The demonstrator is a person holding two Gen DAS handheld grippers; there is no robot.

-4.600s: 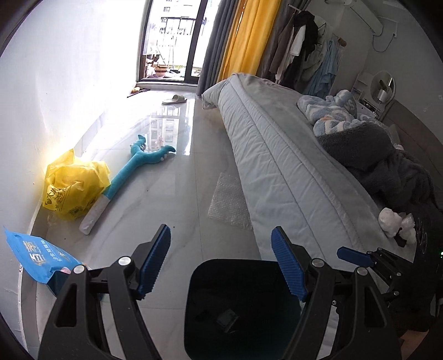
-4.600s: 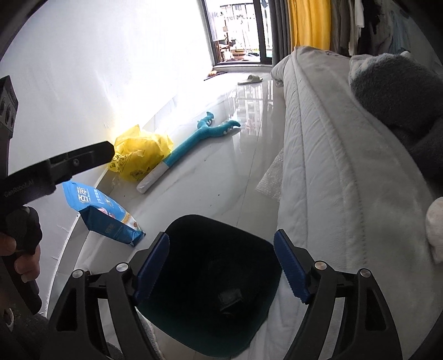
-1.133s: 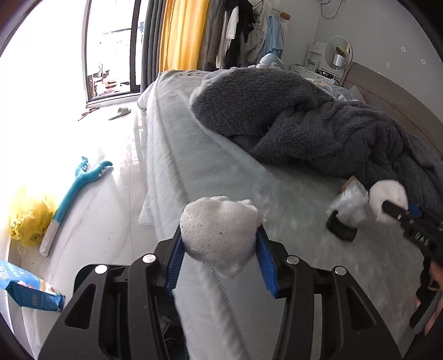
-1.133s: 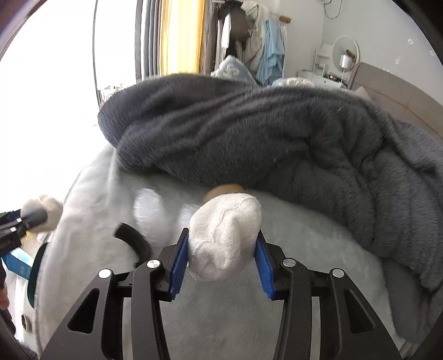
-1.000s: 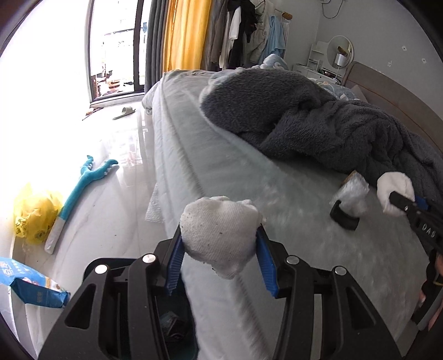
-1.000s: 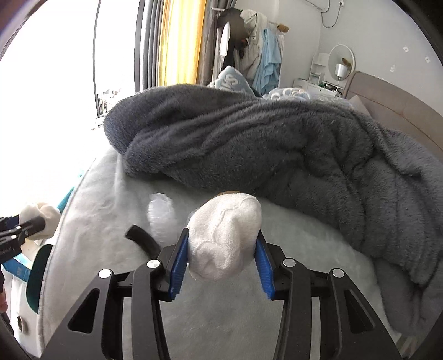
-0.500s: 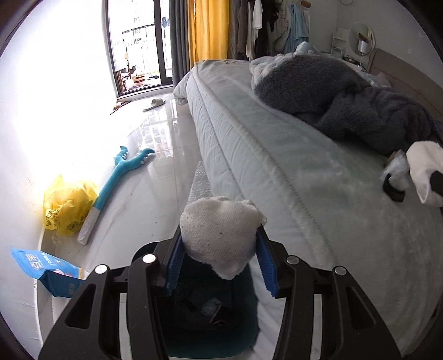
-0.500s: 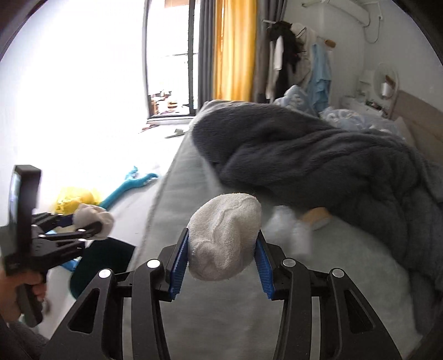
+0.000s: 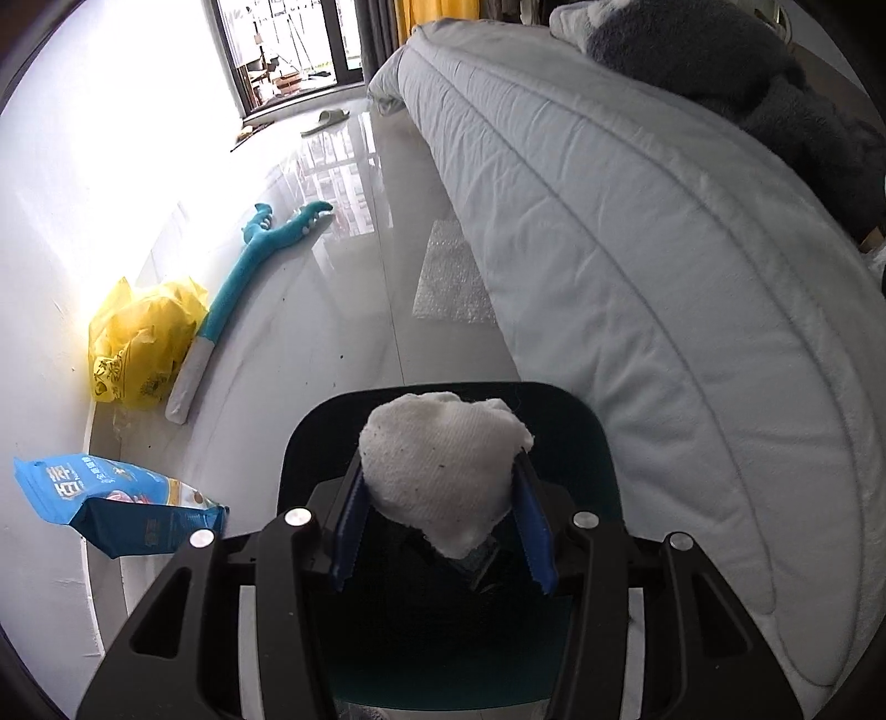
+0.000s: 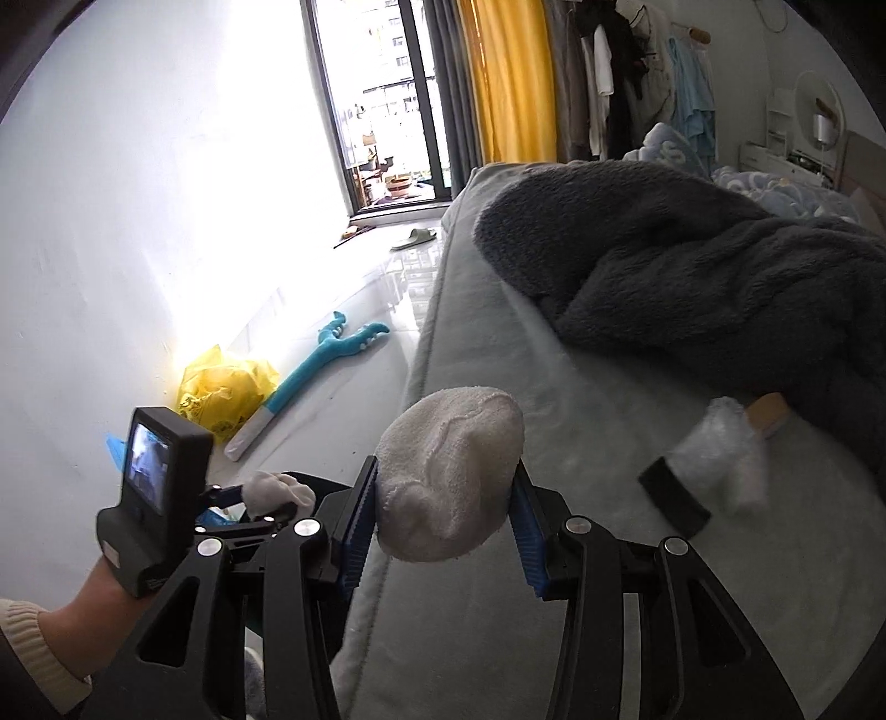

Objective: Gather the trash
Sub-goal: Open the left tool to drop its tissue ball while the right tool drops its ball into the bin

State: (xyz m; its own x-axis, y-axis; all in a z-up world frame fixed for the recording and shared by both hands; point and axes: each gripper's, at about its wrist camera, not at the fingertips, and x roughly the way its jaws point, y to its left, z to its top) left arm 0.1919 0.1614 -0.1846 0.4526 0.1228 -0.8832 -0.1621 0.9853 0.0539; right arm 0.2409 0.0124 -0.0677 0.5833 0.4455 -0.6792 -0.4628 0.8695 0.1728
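The left wrist view is taken from just behind the left gripper (image 9: 443, 520), tilted steeply down over the bin (image 9: 587, 437), which is seen close below, with the floor (image 9: 332, 310) and bed (image 9: 637, 232) edge stretching beyond toward the window (image 9: 288, 50). The right wrist view is taken from behind the right gripper (image 10: 443, 531), held higher and more level above the bed (image 10: 498, 354), facing the same window (image 10: 382, 99). The left gripper (image 10: 260, 498) is seen at lower left in the right view. The yellow bag (image 9: 138, 343) (image 10: 227, 393), blue toy (image 9: 249, 277) (image 10: 326, 365) and slipper (image 9: 326, 119) (image 10: 412, 238) are shared by both views.
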